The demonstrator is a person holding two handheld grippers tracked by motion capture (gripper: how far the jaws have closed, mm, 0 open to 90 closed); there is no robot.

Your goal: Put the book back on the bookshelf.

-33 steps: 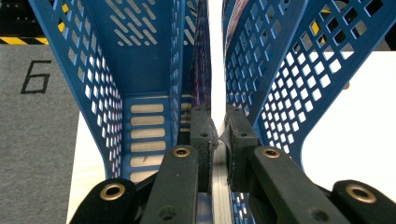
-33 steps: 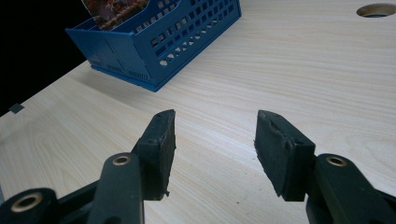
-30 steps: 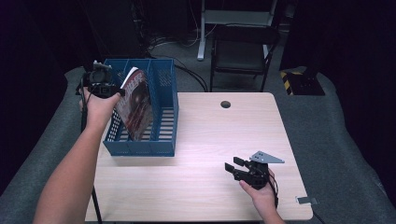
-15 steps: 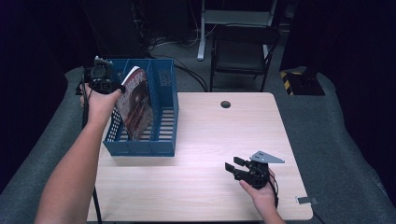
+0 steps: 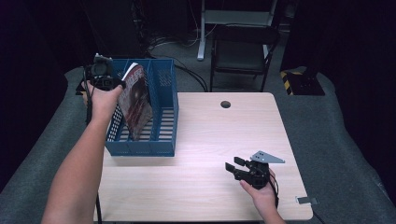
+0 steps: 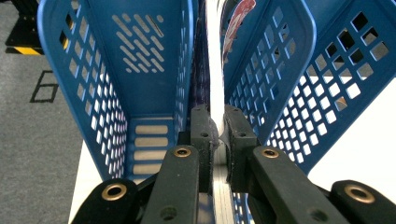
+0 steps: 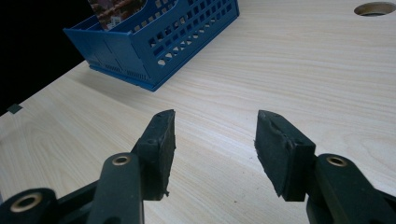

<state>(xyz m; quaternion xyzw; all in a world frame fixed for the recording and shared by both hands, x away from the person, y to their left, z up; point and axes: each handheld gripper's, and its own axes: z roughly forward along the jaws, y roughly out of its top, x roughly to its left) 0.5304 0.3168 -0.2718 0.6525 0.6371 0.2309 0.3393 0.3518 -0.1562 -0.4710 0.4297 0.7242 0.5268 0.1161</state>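
Since a second ago, the magazine [image 5: 135, 102] stands more upright in the blue rack [image 5: 163, 140]. Left claw [image 6: 215, 135] pinches its edge. Right claw [image 7: 215, 140] gapes empty over the bench [image 5: 210, 140].

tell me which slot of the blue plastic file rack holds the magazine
The middle slot of the blue plastic file rack: the glossy magazine leans in it, pinched by the left gripper; the slots either side look empty.
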